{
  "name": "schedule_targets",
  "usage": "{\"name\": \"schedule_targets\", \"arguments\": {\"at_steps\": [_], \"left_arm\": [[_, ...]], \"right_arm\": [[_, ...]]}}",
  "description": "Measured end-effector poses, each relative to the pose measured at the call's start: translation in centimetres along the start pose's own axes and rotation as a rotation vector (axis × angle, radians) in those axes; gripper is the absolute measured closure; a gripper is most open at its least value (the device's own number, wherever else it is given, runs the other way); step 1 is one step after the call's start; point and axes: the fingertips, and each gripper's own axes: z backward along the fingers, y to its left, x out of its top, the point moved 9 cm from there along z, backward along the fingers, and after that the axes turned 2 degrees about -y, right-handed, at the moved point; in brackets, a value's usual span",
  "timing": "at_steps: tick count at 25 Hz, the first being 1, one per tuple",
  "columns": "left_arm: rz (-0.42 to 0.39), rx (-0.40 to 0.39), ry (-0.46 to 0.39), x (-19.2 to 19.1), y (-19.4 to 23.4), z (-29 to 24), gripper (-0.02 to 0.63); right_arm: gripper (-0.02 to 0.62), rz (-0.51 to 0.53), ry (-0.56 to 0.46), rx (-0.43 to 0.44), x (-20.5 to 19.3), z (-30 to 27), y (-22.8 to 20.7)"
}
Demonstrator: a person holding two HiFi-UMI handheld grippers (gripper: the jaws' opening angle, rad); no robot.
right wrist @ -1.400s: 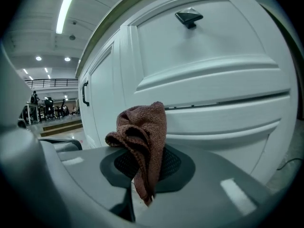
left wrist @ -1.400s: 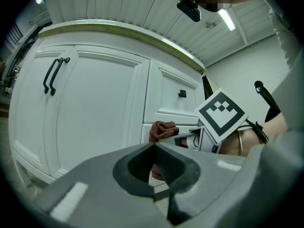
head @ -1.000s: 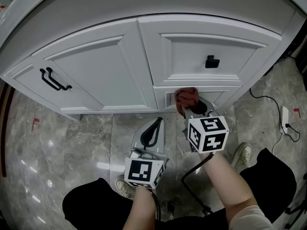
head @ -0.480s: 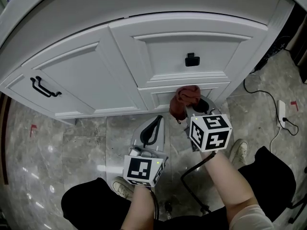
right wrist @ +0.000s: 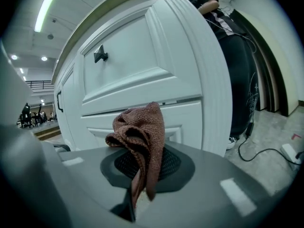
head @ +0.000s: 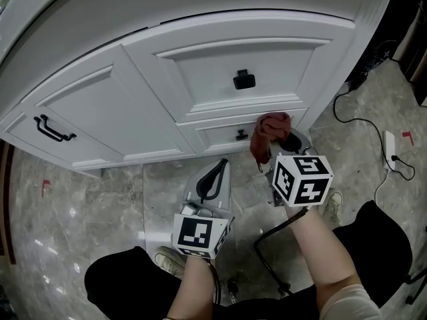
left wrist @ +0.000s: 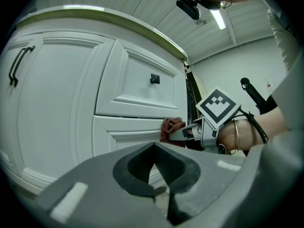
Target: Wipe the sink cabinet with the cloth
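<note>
While the cloth [right wrist: 140, 132], a rust-brown knitted rag, is pinched between the closed jaws of the right gripper [right wrist: 134, 182], most of it bunches above the jaw tips and a narrow tail hangs down between them. Seen from the head view, the bunched part sits at the right end of the lower drawer [head: 220, 137] of the sink cabinet [head: 127, 105]. From the left gripper view it appears to press against that drawer's white front. A small black knob [head: 241, 135] sits just left of the cloth on the same drawer. A larger black knob [head: 244, 81] marks the upper drawer above. Far to the left, the cabinet door carries a black bar handle [head: 53, 129]. The left gripper [head: 219, 169] hangs nearer the person, low and left of the right one. Its jaws are pressed together with nothing between them, pointing at the base of the cabinet without touching it. Grey marbled floor [head: 87, 199] lies beneath both grippers. At the right, a black cable [head: 357, 120] runs across the floor to a white power strip [head: 391, 155].
</note>
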Motion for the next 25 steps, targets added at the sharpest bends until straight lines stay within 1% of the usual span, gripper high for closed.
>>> {"name": "schedule_targets", "arguments": {"at_steps": [5, 14, 20, 23, 25], "left_arm": [[-0.002, -0.010, 0.003, -0.1, -0.5, -0.6, 0.606], [0.008, -0.024, 0.011, -0.5, -1.1, -1.3, 0.606], [0.026, -0.010, 0.010, -0.8, -0.5, -0.8, 0.606], [0.028, 0.012, 0.018, -1.2, 0.2, 0.1, 0.606], [0.034, 0.035, 0.024, -1.4, 1.1, 0.8, 0.606]], "right_arm": [[0.512, 0.000, -0.010, -0.052, 0.2, 0.8, -1.9], [0.512, -0.026, -0.031, -0.077, 0.5, 1.9, -3.5], [0.516, -0.036, -0.074, -0.152, 0.9, 3.1, -4.5], [0.517, -0.025, -0.076, -0.148, 0.3, 3.2, -3.7], [0.516, -0.019, -0.066, -0.115, -0.6, 2.8, -2.1]]}}
